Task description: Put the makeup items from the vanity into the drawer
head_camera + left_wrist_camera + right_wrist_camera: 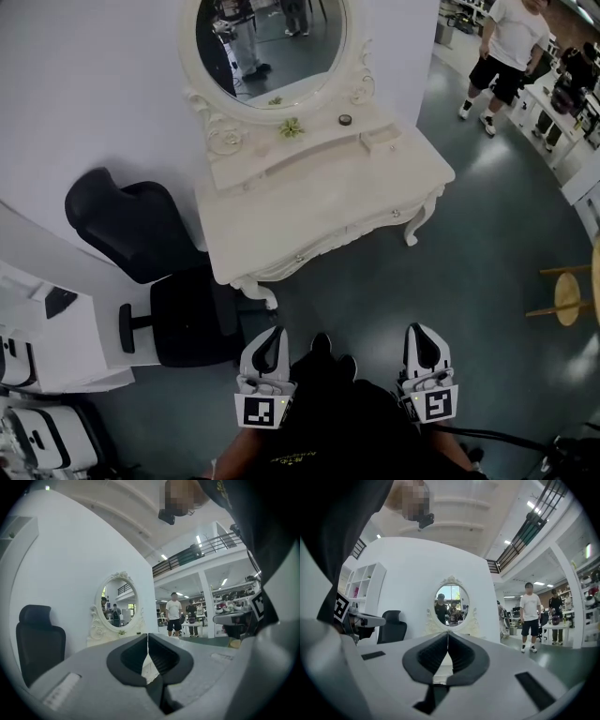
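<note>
Makeup items (pixel 345 119) are sitting well ahead of your jaws, on the raised back shelf of the vanity (pixel 319 202), while both grippers are hanging low by your body. You are holding the left gripper (pixel 273 336) with its jaws pressing together, tips touching and nothing between them. The right gripper (pixel 448 639) is doing the same: its jaws are meeting along one thin line and gripping nothing. In the head view the two grippers are pointing forward side by side, each showing its marker cube, with your dark clothing filling the space between them.

Beyond the jaws, grey floor (pixel 394 300) is separating you from the white vanity, which is standing against a white wall. Its drawer (pixel 347 230) is sitting closed under the tabletop, with small knobs showing on the front. On the back shelf a small round dark item is lying right of centre, with a green piece (pixel 291 127) near the middle; the rest are too small to name. An oval mirror (pixel 270 42) is rising above the shelf. A black office chair (pixel 178 309) is standing just left of the vanity. Far to the right, a person in a white shirt (pixel 511 47) is standing, and a wooden stool (pixel 567 298) is sitting at the right edge.
</note>
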### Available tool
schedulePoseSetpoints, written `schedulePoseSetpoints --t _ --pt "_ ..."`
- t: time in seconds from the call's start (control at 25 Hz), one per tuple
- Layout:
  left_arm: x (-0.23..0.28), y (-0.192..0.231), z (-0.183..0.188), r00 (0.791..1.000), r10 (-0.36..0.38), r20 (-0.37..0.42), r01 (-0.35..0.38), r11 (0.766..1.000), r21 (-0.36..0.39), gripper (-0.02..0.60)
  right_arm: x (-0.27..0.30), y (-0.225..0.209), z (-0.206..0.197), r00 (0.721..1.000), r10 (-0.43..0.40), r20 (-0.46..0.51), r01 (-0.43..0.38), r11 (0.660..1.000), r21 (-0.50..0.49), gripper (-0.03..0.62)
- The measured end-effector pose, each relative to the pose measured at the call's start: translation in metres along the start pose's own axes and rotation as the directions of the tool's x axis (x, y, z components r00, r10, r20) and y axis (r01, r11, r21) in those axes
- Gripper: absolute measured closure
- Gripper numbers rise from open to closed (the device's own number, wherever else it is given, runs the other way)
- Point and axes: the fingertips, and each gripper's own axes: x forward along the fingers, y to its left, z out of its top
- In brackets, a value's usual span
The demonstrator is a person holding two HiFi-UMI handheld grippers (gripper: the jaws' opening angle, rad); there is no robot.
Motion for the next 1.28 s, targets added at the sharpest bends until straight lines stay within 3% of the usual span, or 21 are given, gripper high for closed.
schedulePoseSetpoints --t 0.32,0.56,0.8,1.04,1.12,1.28 --pt "0.088 0.01 -0.019 0.999 -0.044 -0.032 0.043 0.999 -0.015 0.56 0.069 -0.044 -0.026 0.999 -0.026 -0.047 0.025 0.999 -0.024 0.592" --pt "0.194 0.075 -0.03 0.999 -0.031 -0.027 0.031 0.999 -0.022 0.56 0.179 -0.081 -0.03 0.997 -0.058 -0.045 0.056 0.997 -0.046 0.591" --pt "0.296 0.136 -0.005 0.999 -0.051 -0.012 0.051 0.999 0.005 0.56 0.297 -0.12 0.004 0.998 -0.067 -0.015 0.066 0.995 -0.072 0.591" --pt "0.342 0.166 0.003 1.0 0.018 -0.009 -0.018 1.0 0.003 0.56 0.385 -0.138 0.04 0.996 -0.015 0.088 0.021 0.997 -0.072 0.592" --pt "0.344 0.171 0.009 0.998 0.065 0.017 -0.064 0.997 -0.034 0.56 0.407 -0.137 0.051 0.993 0.024 0.113 -0.016 0.997 -0.072 0.592" --pt "0.344 0.18 0.011 0.994 0.113 0.007 -0.112 0.993 -0.039 0.56 0.437 -0.129 0.063 0.984 0.092 0.154 -0.084 0.995 -0.062 0.591"
